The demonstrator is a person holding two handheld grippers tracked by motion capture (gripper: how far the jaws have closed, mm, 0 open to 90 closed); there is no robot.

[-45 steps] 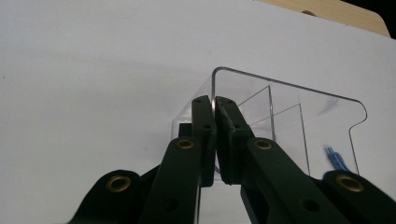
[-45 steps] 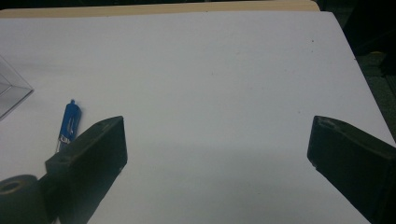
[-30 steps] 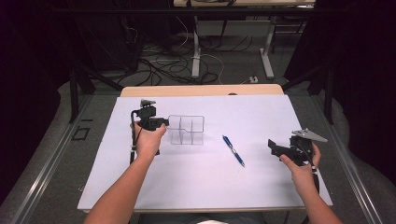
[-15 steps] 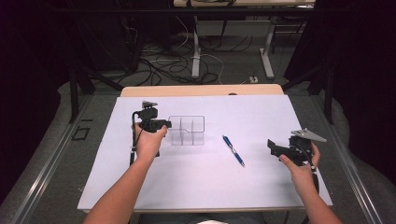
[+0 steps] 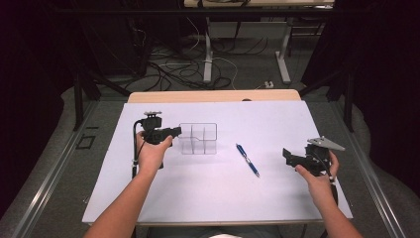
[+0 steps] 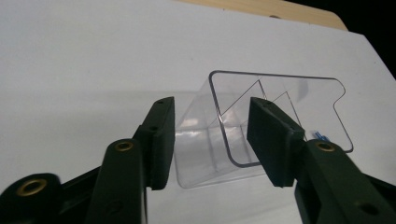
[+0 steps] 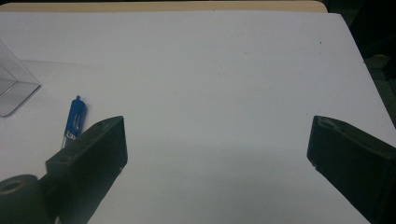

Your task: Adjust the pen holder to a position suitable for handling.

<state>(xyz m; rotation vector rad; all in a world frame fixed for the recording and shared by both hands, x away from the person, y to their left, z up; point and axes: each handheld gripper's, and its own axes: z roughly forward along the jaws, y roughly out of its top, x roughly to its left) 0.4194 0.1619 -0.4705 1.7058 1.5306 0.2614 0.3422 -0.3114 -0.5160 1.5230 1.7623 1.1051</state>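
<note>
Nearest the person, at the right of the white-covered desk (image 5: 208,198), the right hand-held gripper (image 5: 287,156) hovered low over the sheet with its jaws spread wide and nothing between them; in the right gripper view only bare white surface lay in the gap. A little farther in and to the left of it, a blue pen (image 5: 247,159) lay flat on the sheet, well apart from both tools, slanted from far-left to near-right. Farther still, on the left side, the left hand-held gripper (image 5: 176,131) pointed right at a clear plastic organizer (image 5: 198,139) with inner dividers. Its jaws had just been opening and stood partly apart, the organizer's near-left corner between them; in the left gripper view (image 6: 211,142) neither pad pressed on the wall. The organizer rested on the sheet left of the desk's middle.
</note>
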